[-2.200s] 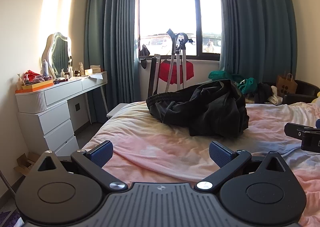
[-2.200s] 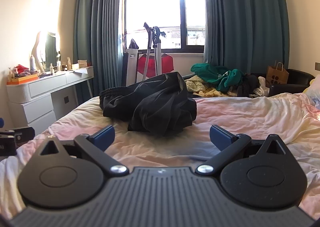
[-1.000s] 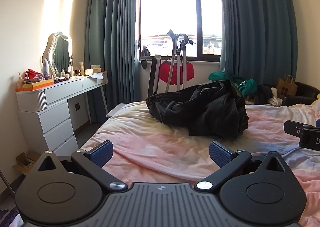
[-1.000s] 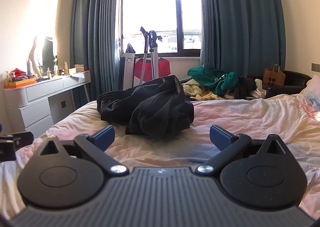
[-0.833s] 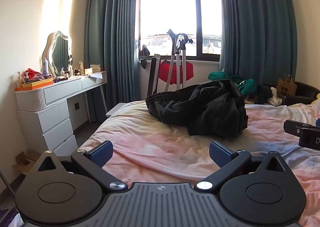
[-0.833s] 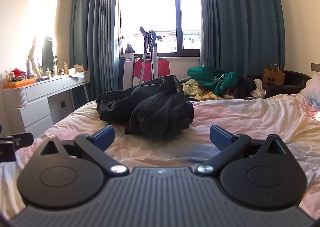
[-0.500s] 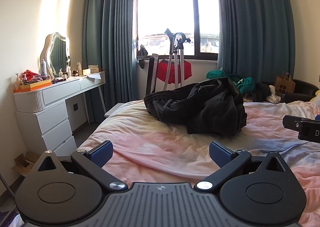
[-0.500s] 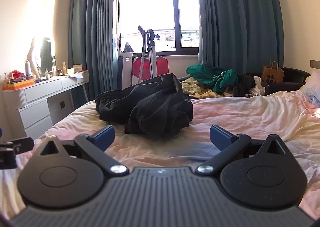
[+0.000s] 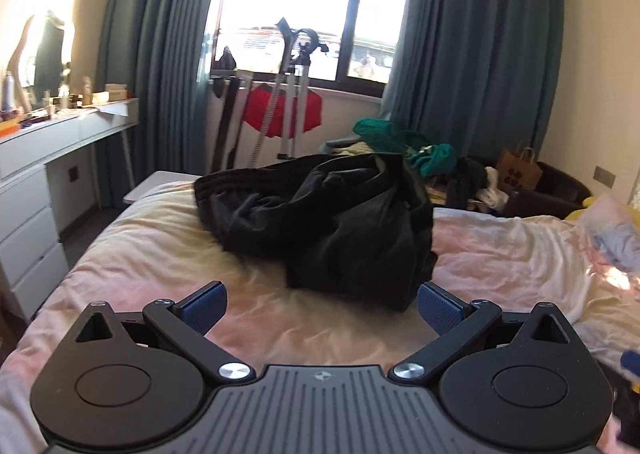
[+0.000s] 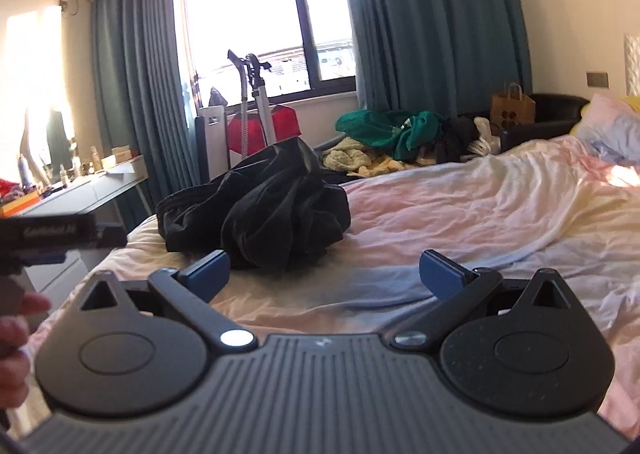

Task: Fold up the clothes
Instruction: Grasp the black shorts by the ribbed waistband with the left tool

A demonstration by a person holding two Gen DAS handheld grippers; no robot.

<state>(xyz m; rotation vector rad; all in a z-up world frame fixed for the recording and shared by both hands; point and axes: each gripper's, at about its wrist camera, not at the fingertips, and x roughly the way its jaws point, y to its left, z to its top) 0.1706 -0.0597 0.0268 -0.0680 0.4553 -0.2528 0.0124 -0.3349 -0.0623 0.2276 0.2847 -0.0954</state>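
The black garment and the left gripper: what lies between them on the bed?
Only bare, wrinkled bedsheet separates the open left gripper from the black garment, as the left wrist view shows.

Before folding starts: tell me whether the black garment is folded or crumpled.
Crumpled: the black garment lies bunched in an uneven heap on the bed.

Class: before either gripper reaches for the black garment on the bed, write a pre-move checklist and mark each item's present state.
1. Left hand-held gripper open and empty: ok.
2. Right hand-held gripper open and empty: ok.
3. Black garment within view of both cameras: ok.
4. Garment spread flat for folding: not ok, it lies crumpled in a heap.
5. Bed sheet around the garment free of other items: ok.
6. Waistband or hem located for gripping: cannot tell.
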